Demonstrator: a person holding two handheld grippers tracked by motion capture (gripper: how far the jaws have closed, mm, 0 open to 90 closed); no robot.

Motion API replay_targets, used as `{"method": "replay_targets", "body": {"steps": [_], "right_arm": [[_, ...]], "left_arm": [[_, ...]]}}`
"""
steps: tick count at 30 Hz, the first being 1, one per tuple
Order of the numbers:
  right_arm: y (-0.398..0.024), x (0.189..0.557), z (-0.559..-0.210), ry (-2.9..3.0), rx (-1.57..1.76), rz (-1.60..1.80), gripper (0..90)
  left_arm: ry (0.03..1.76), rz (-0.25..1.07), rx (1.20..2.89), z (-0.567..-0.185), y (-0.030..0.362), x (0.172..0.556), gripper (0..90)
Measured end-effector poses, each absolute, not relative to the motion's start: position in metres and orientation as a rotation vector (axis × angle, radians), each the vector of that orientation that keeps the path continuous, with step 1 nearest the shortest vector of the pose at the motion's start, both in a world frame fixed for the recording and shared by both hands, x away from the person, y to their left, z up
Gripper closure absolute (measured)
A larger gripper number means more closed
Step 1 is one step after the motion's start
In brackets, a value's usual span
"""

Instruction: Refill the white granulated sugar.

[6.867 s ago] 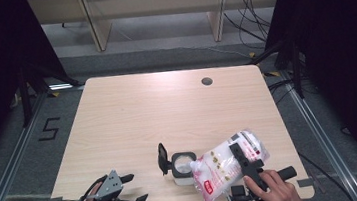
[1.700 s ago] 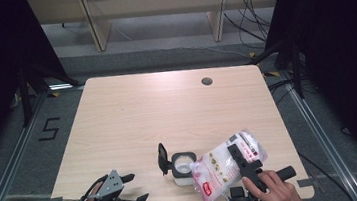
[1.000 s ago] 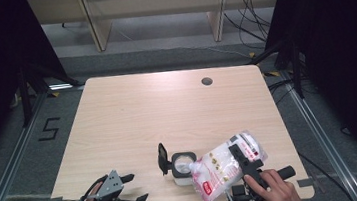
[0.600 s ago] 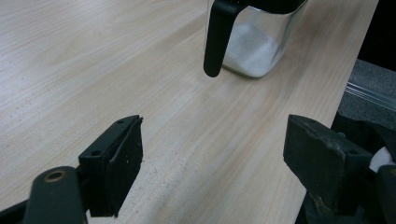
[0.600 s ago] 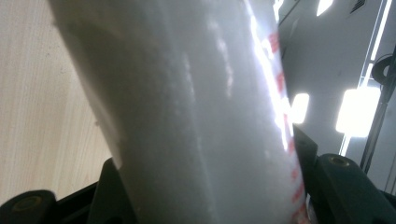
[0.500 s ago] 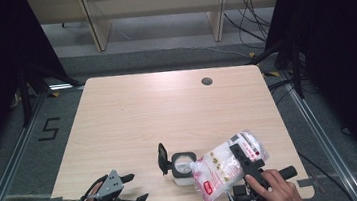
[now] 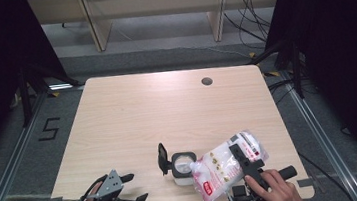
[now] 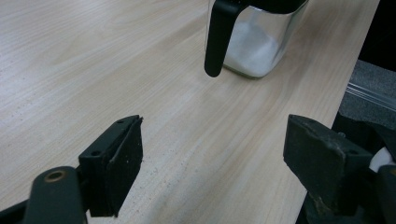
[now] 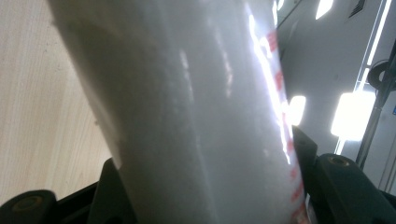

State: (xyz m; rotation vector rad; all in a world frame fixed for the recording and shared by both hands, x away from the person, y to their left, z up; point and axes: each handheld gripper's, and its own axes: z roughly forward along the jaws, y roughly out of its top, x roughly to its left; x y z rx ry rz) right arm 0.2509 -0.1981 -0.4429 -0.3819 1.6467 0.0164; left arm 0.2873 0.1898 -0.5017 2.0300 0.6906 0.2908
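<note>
— Jaws status, right gripper (image 7: 245,156)?
— Clenched on the white bag (image 7: 226,167), which is held tilted at the table's (image 7: 167,111) near edge, its lower end touching the open glass jar (image 7: 182,166).
— Left gripper (image 7: 125,189)?
— Jaws released, nothing between them; it rests near the front left corner, well apart from the jar, pointing toward it.

Overhead view plus two claw-mounted close-ups
</note>
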Motion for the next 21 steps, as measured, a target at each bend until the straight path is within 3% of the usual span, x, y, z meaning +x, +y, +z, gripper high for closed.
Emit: {"method": "replay_targets", "body": {"steps": [21], "right_arm": [[-0.199, 0.2498, -0.4405, 1.633, -0.384, 0.017, 48.1]], "left_arm": [[0.705, 0.29, 2.043, -0.5015, 0.1911, 0.2875, 19.4]]}}
